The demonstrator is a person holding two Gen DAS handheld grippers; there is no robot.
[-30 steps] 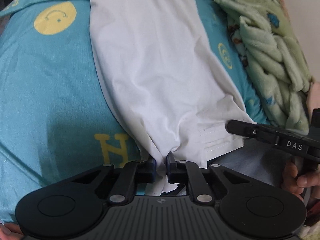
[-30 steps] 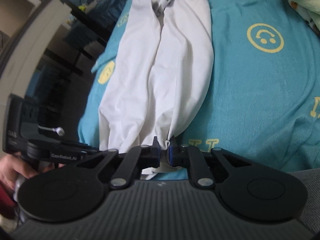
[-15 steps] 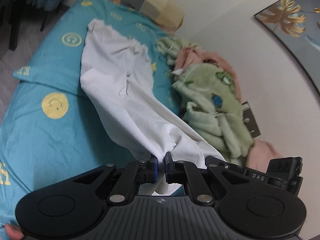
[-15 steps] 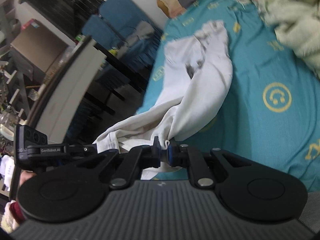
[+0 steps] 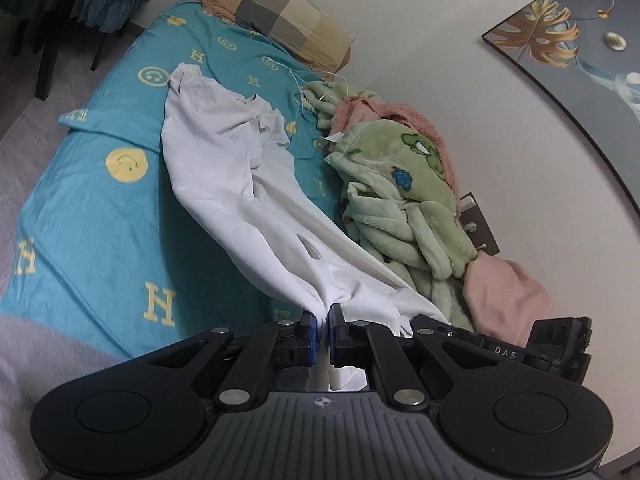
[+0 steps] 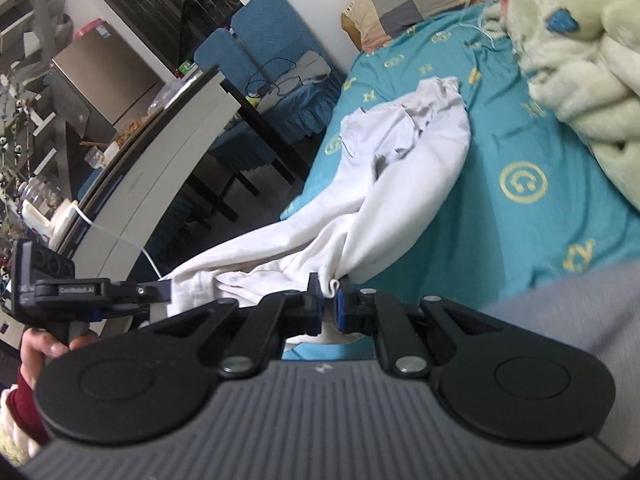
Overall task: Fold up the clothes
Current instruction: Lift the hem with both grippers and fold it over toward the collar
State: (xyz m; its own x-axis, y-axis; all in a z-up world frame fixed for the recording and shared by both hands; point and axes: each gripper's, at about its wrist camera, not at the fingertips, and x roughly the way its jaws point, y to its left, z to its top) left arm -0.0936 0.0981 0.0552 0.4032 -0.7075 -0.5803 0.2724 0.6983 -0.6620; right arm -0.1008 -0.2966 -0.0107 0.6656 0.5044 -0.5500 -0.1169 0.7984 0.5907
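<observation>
Left hand-held gripper [image 5: 324,314] and right hand-held gripper [image 6: 329,294] each pinch (jaws closed) the white garment [image 5: 248,184].

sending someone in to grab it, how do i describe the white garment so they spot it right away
Look at the bed with the teal sheet printed with yellow smileys. The white garment lies lengthwise down its middle, near end lifted by the left gripper and right gripper. It is plain white, unlike the fuzzy green blanket beside it.
</observation>
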